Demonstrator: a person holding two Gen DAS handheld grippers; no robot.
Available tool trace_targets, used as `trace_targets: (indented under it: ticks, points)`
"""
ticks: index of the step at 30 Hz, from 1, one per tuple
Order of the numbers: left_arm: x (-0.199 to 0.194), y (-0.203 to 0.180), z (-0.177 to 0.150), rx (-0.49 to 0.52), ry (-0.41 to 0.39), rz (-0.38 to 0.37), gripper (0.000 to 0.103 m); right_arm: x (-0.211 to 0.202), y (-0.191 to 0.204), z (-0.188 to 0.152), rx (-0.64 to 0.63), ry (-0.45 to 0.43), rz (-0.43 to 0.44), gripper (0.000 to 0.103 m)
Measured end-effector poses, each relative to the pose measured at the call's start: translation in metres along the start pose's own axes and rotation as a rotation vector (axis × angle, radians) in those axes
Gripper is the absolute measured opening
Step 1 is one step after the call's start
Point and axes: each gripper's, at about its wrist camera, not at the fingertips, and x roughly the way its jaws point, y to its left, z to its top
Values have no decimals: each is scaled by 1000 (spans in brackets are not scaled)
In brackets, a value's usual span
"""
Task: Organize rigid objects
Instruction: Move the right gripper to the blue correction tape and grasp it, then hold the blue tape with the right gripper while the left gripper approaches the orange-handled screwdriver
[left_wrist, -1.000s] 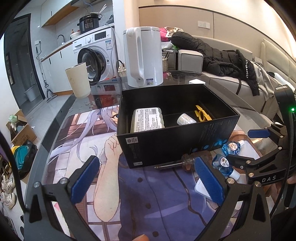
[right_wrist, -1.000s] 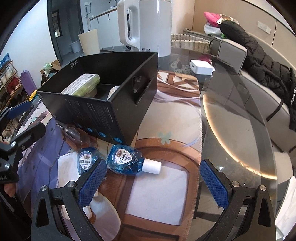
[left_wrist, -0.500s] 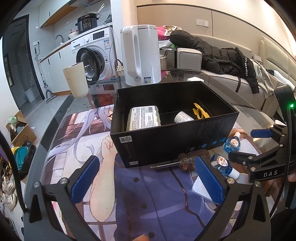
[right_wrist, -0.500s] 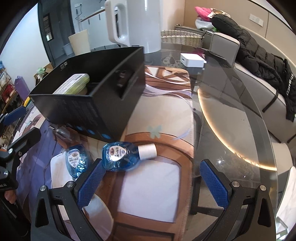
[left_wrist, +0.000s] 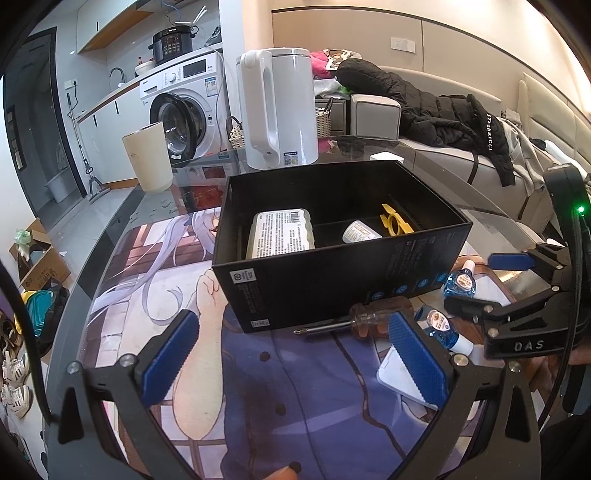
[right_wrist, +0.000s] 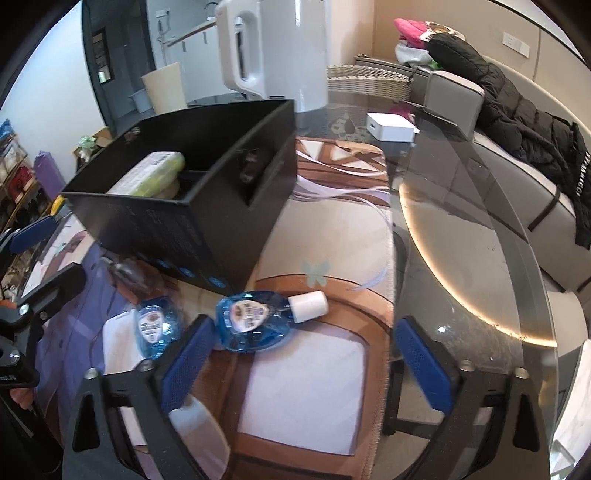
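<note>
Glass tabletop (right_wrist: 461, 229) with a printed mat (left_wrist: 155, 295) under everything, sofa and washer behind. On it sits the black box (left_wrist: 332, 280), open-topped and divided, which looks like the collecting bin: a labelled case (left_wrist: 280, 232) fills one compartment, a small white bottle (left_wrist: 360, 232) and a yellow clip (left_wrist: 393, 219) lie in the other.

What remains outside lies just in front of the box wall. One blue bottle (right_wrist: 255, 319) is on its side, white cap pointing away from the box, near the right gripper's left pad. A second blue bottle (right_wrist: 155, 326) lies partly on a white card (right_wrist: 118, 343) beside it. A screwdriver (left_wrist: 354, 321) rests close along the box's base, tip pointing left.

Right gripper (right_wrist: 306, 369) hovers low with its jaws spread wide and nothing between them; I'd guess it is lining up on the nearer bottle, which lies slightly left of the gap. Left gripper (left_wrist: 291, 363) is likewise wide open and empty, held back from the box, its right pad near the screwdriver handle, perhaps waiting its turn.

Kettle (left_wrist: 280, 110), cup (left_wrist: 147, 158) and a white adapter (right_wrist: 390, 126) stand farther off.
</note>
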Motion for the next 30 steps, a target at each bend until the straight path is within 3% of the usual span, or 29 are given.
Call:
trace_targets:
  ticks: [1, 3, 4, 17, 30]
  points:
    - [0, -1, 0, 1, 1, -2, 103, -2, 1, 0, -8, -10, -6, 89]
    - [1, -5, -1, 3, 6, -2, 103, -6, 3, 1, -31, -24, 6, 60]
    - [2, -6, -1, 5, 9, -2, 103, -7, 4, 1, -34, -26, 9, 57]
    - [21, -30, 0, 20, 57, 21, 103, -20, 6, -3, -52, -54, 29, 57]
    - [35, -29, 1, -19, 112, 24, 103, -28, 11, -2, -69, -79, 26, 57]
